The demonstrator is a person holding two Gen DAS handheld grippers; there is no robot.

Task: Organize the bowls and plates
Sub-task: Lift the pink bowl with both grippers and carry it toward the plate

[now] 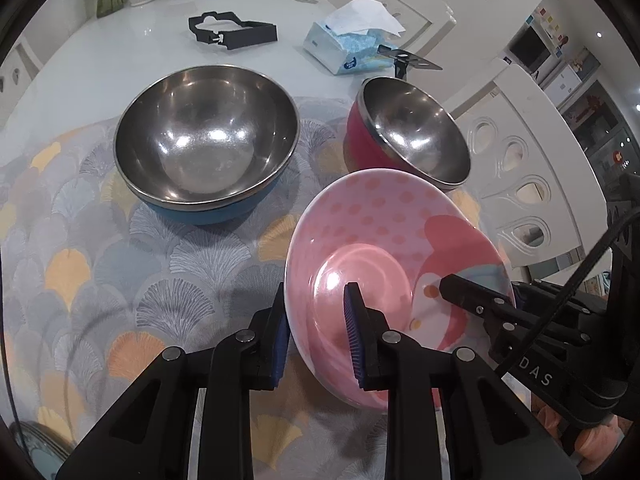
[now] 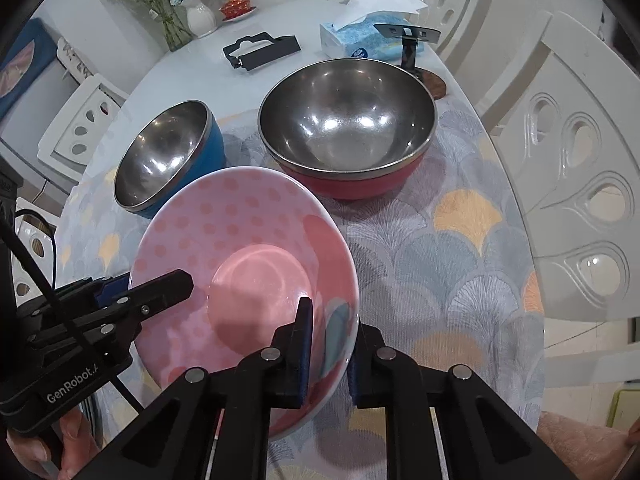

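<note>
On the patterned cloth [image 1: 120, 260], the pink plate [image 1: 360, 248] faces up, both jaws clamping opposite rims.

Both tongs point steeply down. Left tongs [image 1: 316, 332] are clamped on the plate [image 1: 384, 240] rim, one pad [image 1: 354, 336] inside, the other underneath. Right tongs [image 2: 330, 352] pinch the opposite rim the same way. A hand [image 2: 52, 444] grips the left handle at the bottom edge.

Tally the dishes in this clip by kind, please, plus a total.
Plates: 1, the pink plate.
Bowls: 2, the blue bowl and the red bowl.
Total: 3 dishes.
</note>
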